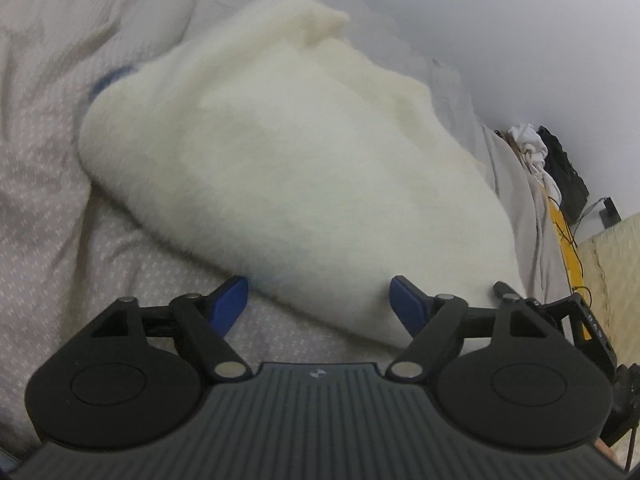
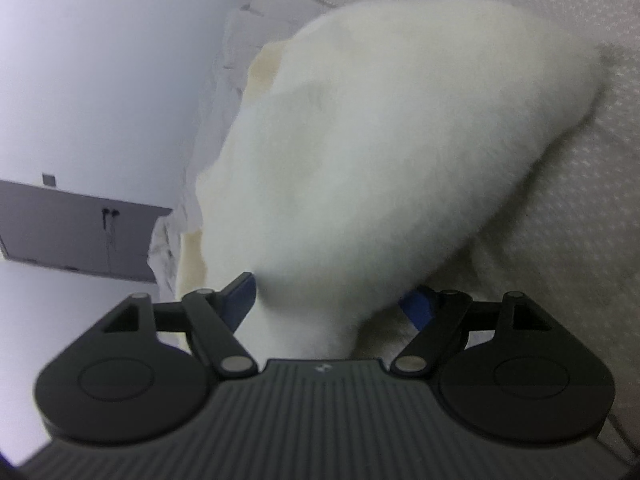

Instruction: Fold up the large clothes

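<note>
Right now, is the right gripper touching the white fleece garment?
Cannot tell: in the right wrist view the fleece lies between the right gripper's wide-open jaws, but blur hides any contact.

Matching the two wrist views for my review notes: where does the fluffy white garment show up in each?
Left wrist view: the fluffy white garment fills the middle, its near edge between the open left gripper.
Right wrist view: the garment fills the centre and upper right, a fold running down between the open right gripper.
Shared landmark: the patterned bedsheet beneath it.
</note>
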`<action>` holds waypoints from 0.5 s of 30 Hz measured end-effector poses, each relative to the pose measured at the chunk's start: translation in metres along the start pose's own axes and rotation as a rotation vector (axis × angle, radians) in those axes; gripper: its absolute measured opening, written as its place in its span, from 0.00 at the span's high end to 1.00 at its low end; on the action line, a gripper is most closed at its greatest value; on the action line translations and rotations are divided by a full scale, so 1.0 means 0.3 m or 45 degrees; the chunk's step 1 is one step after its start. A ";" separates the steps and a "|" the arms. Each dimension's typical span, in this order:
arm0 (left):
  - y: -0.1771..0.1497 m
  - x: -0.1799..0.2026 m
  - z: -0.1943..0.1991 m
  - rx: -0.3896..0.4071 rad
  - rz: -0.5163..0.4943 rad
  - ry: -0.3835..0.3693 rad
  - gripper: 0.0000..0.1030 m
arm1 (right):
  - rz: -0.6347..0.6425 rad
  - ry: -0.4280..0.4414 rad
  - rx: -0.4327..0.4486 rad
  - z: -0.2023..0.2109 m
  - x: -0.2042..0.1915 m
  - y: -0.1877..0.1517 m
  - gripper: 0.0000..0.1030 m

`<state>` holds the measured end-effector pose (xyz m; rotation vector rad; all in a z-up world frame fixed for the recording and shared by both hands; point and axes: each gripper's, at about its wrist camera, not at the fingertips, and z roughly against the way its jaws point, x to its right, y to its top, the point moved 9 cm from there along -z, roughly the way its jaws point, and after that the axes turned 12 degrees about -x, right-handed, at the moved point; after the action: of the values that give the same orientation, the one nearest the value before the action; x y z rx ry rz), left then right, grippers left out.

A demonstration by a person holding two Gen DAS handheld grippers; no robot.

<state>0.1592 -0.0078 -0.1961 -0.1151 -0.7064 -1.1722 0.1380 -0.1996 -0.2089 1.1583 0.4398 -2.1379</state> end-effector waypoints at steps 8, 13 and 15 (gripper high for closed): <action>0.014 -0.040 -0.012 -0.007 0.193 -0.224 0.15 | -0.007 0.208 -0.047 -0.004 -0.079 -0.008 0.22; 0.036 -0.108 -0.021 0.005 0.416 -0.367 0.15 | -0.035 0.317 -0.026 0.033 -0.100 0.015 0.22; 0.047 -0.135 -0.026 0.025 0.476 -0.381 0.15 | -0.048 0.309 -0.018 0.042 -0.088 0.018 0.22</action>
<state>0.1667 0.0271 -0.2210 -0.3956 -0.9143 -0.7956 0.1444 -0.2005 -0.1798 1.4185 0.5875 -2.0294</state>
